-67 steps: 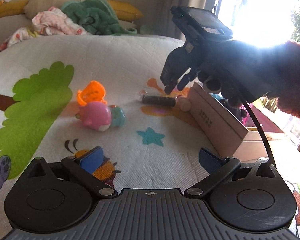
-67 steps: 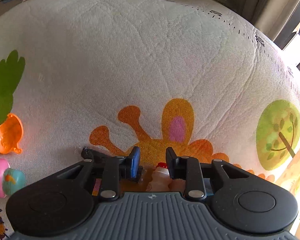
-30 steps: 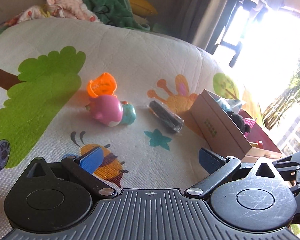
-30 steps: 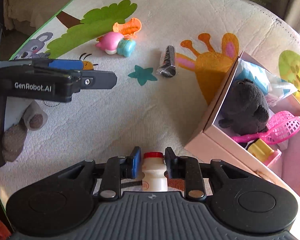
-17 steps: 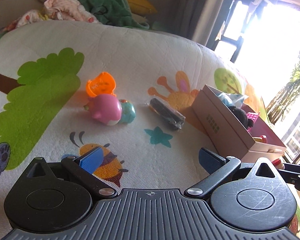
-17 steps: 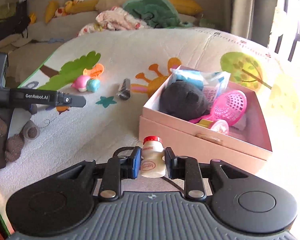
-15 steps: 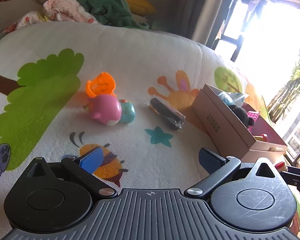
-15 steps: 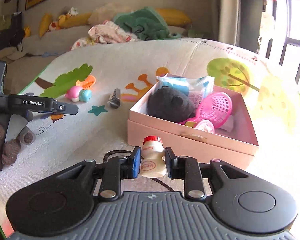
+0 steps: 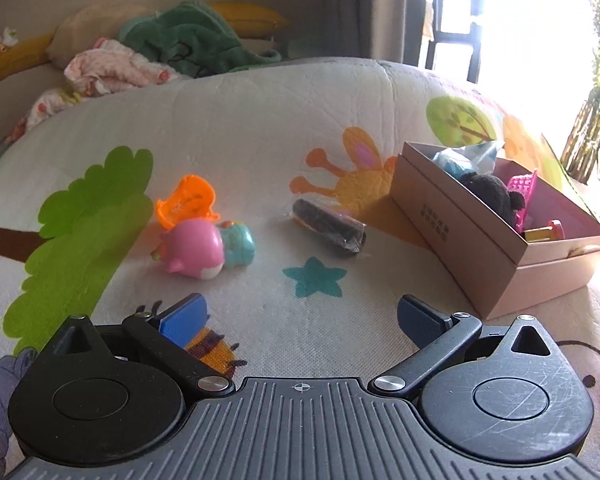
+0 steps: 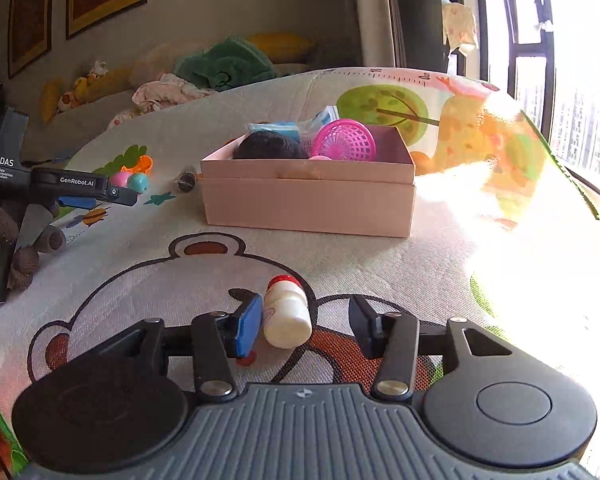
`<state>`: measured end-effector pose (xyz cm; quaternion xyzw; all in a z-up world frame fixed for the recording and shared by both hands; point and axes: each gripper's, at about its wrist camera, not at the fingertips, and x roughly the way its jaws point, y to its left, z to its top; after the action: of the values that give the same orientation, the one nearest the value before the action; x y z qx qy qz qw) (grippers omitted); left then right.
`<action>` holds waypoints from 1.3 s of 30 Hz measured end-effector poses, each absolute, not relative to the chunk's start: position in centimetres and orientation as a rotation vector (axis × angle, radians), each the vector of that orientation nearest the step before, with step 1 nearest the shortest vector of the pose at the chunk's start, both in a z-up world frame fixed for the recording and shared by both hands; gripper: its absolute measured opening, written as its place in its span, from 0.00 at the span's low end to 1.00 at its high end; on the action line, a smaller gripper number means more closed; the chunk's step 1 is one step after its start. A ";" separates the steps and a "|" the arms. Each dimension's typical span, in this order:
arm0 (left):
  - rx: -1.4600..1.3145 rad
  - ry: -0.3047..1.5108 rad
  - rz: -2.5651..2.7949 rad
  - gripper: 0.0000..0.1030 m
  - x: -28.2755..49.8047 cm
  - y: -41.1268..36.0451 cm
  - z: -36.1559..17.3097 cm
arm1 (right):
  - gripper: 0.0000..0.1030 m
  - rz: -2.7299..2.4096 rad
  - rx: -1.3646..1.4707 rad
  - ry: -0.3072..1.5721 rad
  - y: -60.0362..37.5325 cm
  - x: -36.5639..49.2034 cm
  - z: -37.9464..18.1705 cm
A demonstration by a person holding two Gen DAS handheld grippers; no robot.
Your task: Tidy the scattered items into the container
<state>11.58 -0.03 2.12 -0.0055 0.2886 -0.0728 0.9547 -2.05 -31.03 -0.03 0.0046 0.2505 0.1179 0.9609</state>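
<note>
- Right gripper [image 10: 305,318] jaws opening; smooth white plastic bottle [image 10: 286,311] tilted between them, against the left pad
- Left gripper [image 9: 300,314] spread, empty
- Cardboard box [image 10: 308,196] half hides its fuzzy contents

Right gripper [image 10: 304,320] jaws opening, small white bottle [image 10: 286,312] tilted between them, leaning on left pad, gap on right side. Bare mat [image 10: 340,256] from bottle up to pink box [image 10: 308,200]. Box top open but crowded: dark plush [image 10: 270,147], pink basket [image 10: 344,140]. Left gripper [image 9: 300,316] wide apart, nothing between; pink toy [image 9: 192,248] and black roll [image 9: 328,228] lie ahead, star-print gap between them.
</note>
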 end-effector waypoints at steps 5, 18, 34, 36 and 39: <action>0.040 0.635 -0.188 1.00 15.4 -3.1 2.4 | 0.90 0.228 0.124 0.449 -32.2 -1.9 0.4; 0.026 0.678 -0.067 0.71 22.0 -4.6 1.1 | 1.00 0.151 0.157 0.494 -31.5 0.4 -2.8; 0.115 0.654 -0.413 0.35 7.9 -4.5 2.9 | 1.00 0.142 0.091 0.482 -30.8 0.3 -3.1; 0.113 0.660 -0.489 0.36 5.4 -5.2 3.0 | 1.00 0.140 0.085 0.486 -30.7 0.3 -3.1; 0.158 0.667 -0.530 0.42 3.5 -6.2 2.5 | 1.00 0.134 0.069 0.495 -30.6 0.4 -3.0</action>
<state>3.46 -6.25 2.46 0.0765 0.3233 -0.2567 0.9076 0.40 -30.56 -3.00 0.0341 0.2449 0.0662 0.9667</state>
